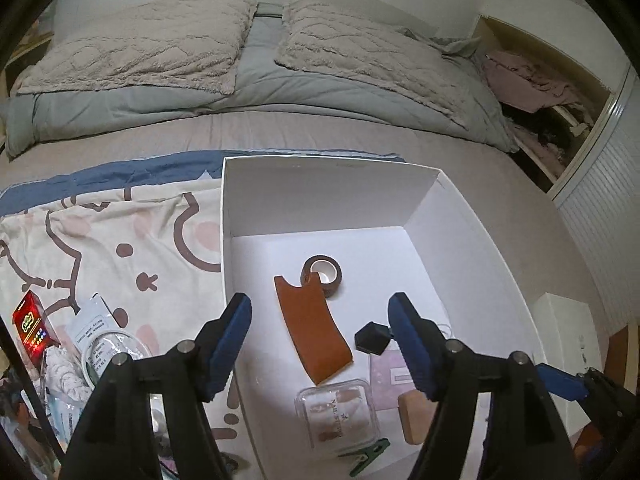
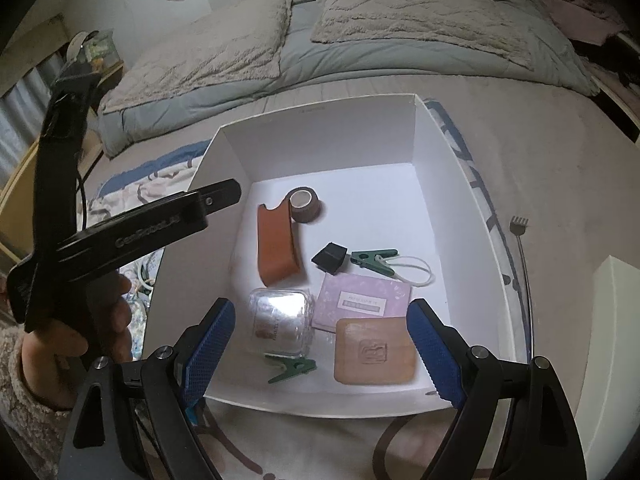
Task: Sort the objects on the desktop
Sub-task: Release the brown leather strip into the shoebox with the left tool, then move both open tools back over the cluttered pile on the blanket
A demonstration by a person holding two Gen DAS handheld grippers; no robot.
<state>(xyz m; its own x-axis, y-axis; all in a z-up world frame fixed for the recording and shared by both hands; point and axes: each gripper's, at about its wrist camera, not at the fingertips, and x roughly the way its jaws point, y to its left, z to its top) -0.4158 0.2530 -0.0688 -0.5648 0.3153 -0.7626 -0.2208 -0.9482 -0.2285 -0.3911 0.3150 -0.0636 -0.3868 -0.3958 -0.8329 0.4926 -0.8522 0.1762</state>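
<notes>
A home bedroom: made bed (image 1: pixel 280 128) with two fluffy pillows (image 1: pixel 132 48), grey duvet (image 1: pixel 260 92).

a white box (image 2: pixel 440 168) fills the frame's centre, open-topped. inside lie a brown tape roll (image 2: pixel 305 200), an orange leather piece (image 2: pixel 278 246), a black cube (image 2: pixel 330 258), 2 green clips (image 2: pixel 370 258) (image 2: pixel 294 369), a clear case (image 2: pixel 280 320), a lilac card (image 2: pixel 362 300) and a tan block (image 2: pixel 374 350) at lower right.

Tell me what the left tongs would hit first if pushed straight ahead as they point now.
Probably the orange leather piece on the floor of the white box: it lies between the open left tongs. Depth is uncertain.
</notes>
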